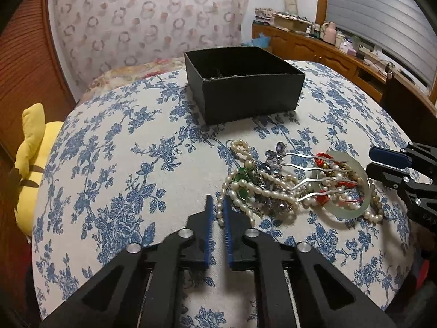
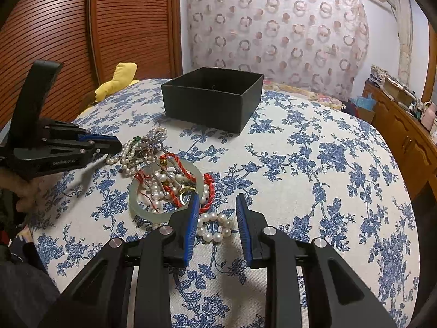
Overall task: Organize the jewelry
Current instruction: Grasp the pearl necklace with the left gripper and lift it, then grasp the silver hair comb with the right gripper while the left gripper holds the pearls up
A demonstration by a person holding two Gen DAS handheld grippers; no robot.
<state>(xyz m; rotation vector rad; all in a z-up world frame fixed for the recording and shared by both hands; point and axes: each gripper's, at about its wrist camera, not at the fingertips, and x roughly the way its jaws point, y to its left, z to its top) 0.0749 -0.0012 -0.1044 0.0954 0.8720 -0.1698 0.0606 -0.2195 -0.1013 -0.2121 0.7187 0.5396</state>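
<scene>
Table (image 1: 114, 147): round top under a blue-flowered cloth; it bears everything below.
Box (image 1: 245, 93): black, open, at the far side of the cloth, well apart from the heap; something small and dark lies inside, too dim to name. It is judged to be where the pieces go.
Jewelry heap (image 1: 295, 183): 1 tangle on the cloth nearer than the box; pearl strands, a pale green bangle (image 2: 153, 213), red cord (image 2: 207, 194), a silver hair comb (image 1: 322, 172) and purple and green beads lie across one another.
Right gripper (image 2: 217, 213): jaws part open and holding nothing; it hovers over a loop of pearls (image 2: 215, 228) at the heap's near edge.
Left gripper (image 1: 217, 210): jaws drawn close at the heap's left edge, 1 strand of pearls (image 1: 220, 213) between the blue pads; it appears pinched, though how firmly cannot be told.
Step in hand: judged to be the lift of that strand, with most of the sorting not yet done.
Method: raise slowly and straight up, since the strand runs under the beads and comb; let the right gripper press the bangle down if the heap follows.
Risk: a fast pull may drag the comb or bangle toward the table edge.
</scene>
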